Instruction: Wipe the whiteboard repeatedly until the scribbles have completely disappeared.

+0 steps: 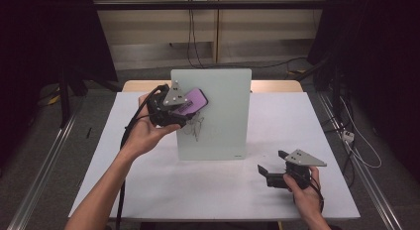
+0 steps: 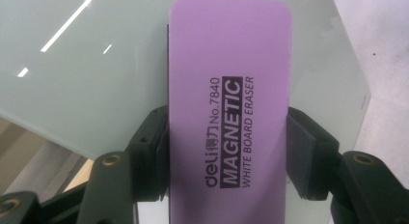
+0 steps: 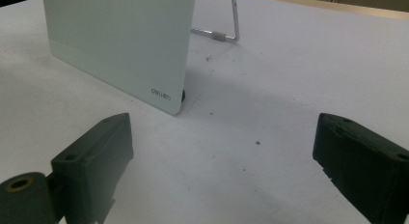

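A pale glass whiteboard (image 1: pixel 218 116) stands upright on the white table (image 1: pixel 163 185), with a black scribble (image 1: pixel 194 126) on its left part. My left gripper (image 1: pixel 185 108) is shut on a purple magnetic whiteboard eraser (image 1: pixel 194 101), which sits against the board just above the scribble. In the left gripper view the eraser (image 2: pixel 229 108) fills the gap between both jaws, lying flat on the whiteboard (image 2: pixel 91 79). My right gripper (image 1: pixel 271 166) rests open on the table at the front right, nothing between its jaws. Its own view has the board's lower corner (image 3: pixel 166 93) ahead.
The board's metal stand (image 3: pixel 226 26) props it from behind. Bare table lies in front of the board and to the right of it (image 3: pixel 270 98). A cable (image 1: pixel 126 136) trails from the left gripper along the forearm. Rails and cables run on the floor at both sides.
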